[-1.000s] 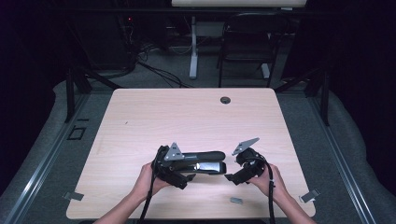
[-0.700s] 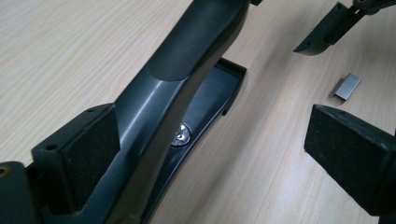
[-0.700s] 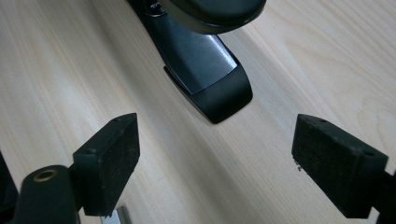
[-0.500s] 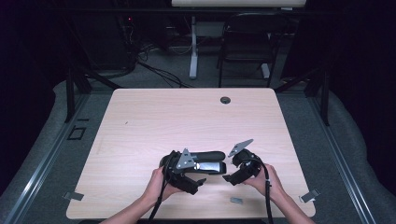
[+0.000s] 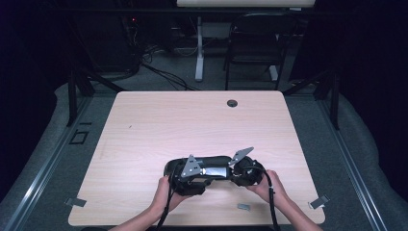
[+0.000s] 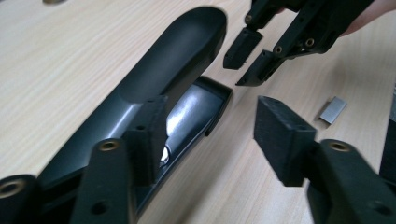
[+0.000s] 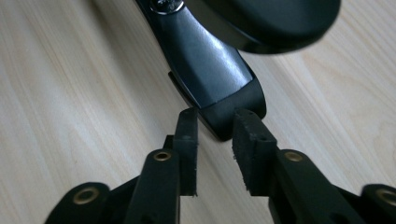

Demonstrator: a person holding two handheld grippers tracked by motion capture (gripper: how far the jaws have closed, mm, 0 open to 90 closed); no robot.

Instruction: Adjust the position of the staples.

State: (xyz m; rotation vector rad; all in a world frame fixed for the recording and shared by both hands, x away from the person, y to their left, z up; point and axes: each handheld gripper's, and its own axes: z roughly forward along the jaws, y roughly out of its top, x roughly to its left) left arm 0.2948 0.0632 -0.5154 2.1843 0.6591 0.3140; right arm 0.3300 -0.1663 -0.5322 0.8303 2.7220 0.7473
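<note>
Right gripper [image 7: 215,149] closing on black stapler [image 6: 163,93] base tip; left gripper [image 6: 210,140] apparently unclamped; staple strip [image 6: 333,109] nearby.

Both grippers' fingers [image 7: 252,140] half-closed, converging.

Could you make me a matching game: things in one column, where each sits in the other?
1. black stapler
2. small metal strip
3. round hole
4. chair

A. on the floor beyond the table
B. lying open on the table's near half
C. in the tabletop by its far edge
D. flat by the table's near edge

Pairs: 1-B; 2-D; 3-C; 4-A
</note>
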